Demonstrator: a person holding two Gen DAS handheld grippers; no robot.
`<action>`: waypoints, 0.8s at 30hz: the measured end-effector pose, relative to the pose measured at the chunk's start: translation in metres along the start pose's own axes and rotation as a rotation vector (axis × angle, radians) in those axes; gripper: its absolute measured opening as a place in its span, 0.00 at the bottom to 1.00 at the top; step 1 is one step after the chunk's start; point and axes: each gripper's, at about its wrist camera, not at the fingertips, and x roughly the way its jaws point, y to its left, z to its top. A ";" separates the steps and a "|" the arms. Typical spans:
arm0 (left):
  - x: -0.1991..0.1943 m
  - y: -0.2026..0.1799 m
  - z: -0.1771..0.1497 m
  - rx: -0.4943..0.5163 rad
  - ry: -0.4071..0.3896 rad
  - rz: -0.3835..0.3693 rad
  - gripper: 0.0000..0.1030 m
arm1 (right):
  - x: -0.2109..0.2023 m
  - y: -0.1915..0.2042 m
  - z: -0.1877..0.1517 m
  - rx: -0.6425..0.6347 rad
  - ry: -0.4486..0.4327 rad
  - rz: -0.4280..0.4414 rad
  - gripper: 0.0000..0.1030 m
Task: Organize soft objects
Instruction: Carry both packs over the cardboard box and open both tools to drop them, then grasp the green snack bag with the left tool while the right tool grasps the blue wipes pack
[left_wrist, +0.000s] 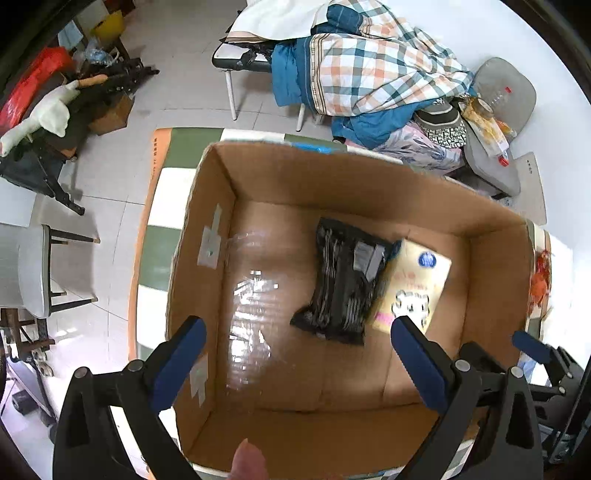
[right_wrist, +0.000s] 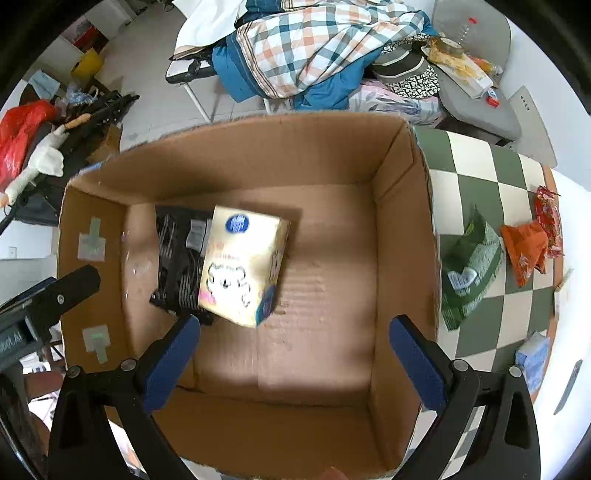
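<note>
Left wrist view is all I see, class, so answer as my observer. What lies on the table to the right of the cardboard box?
Observer: A green packet lies flat on the checked tablecloth, close beside the right wall of the cardboard box.
Operator: Are the right tongs holding anything?
Observer: No. The right tongs stand open above the box floor, with nothing between them.
</note>
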 end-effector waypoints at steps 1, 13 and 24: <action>-0.002 0.000 -0.004 0.007 -0.005 0.005 1.00 | -0.001 0.002 -0.003 -0.002 -0.001 -0.001 1.00; -0.052 0.011 -0.061 0.041 -0.123 0.038 1.00 | -0.045 0.011 -0.054 -0.030 -0.096 -0.035 1.00; -0.103 0.012 -0.111 0.039 -0.200 0.018 1.00 | -0.102 0.006 -0.115 -0.014 -0.186 0.058 1.00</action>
